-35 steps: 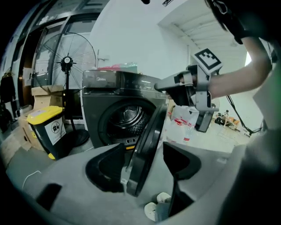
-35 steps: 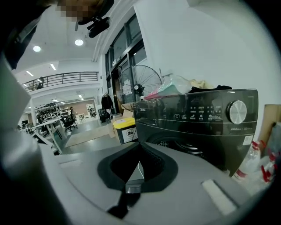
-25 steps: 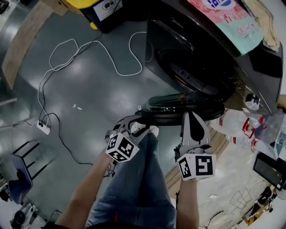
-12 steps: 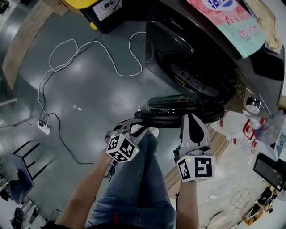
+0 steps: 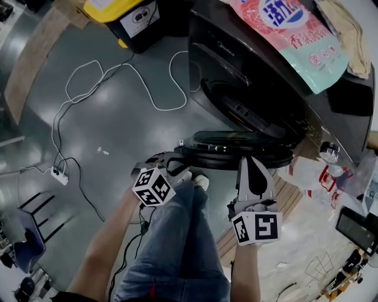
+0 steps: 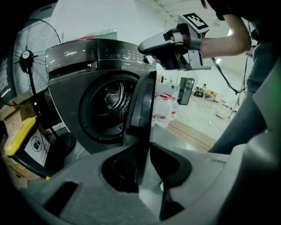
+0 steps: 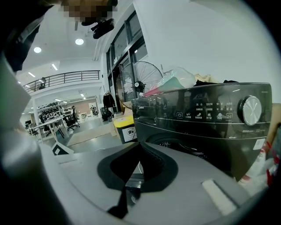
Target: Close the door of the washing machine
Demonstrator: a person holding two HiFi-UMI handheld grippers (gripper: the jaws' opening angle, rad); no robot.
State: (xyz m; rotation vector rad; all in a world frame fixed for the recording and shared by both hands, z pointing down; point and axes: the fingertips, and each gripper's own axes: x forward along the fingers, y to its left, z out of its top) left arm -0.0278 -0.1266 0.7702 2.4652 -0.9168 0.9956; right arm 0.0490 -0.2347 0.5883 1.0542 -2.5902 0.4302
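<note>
The dark washing machine (image 5: pixel 266 88) stands with its round door (image 5: pixel 236 146) swung open, and the drum opening (image 6: pixel 107 105) is exposed. In the left gripper view the door (image 6: pixel 142 110) shows edge-on and its rim runs down between my left gripper's (image 6: pixel 147 151) pads. Those jaws have just been closing and now pinch the rim. From the head view the left gripper (image 5: pixel 177 162) sits at the door's left end. My right gripper (image 5: pixel 251 162) hovers over the door's right part, shut and holding nothing, and faces the control panel (image 7: pixel 210 114).
A yellow-lidded bin (image 5: pixel 124 17) stands left of the machine. A white cable (image 5: pixel 118 76) loops across the floor to a power strip (image 5: pixel 58 174). A detergent bag (image 5: pixel 295 35) lies on top. Bottles and bags (image 5: pixel 319 171) stand right. The person's legs (image 5: pixel 177 248) are below.
My left gripper has shifted a little toward the door's left end and rolled slightly, and its jaws have narrowed onto the rim. The right gripper has stayed put.
</note>
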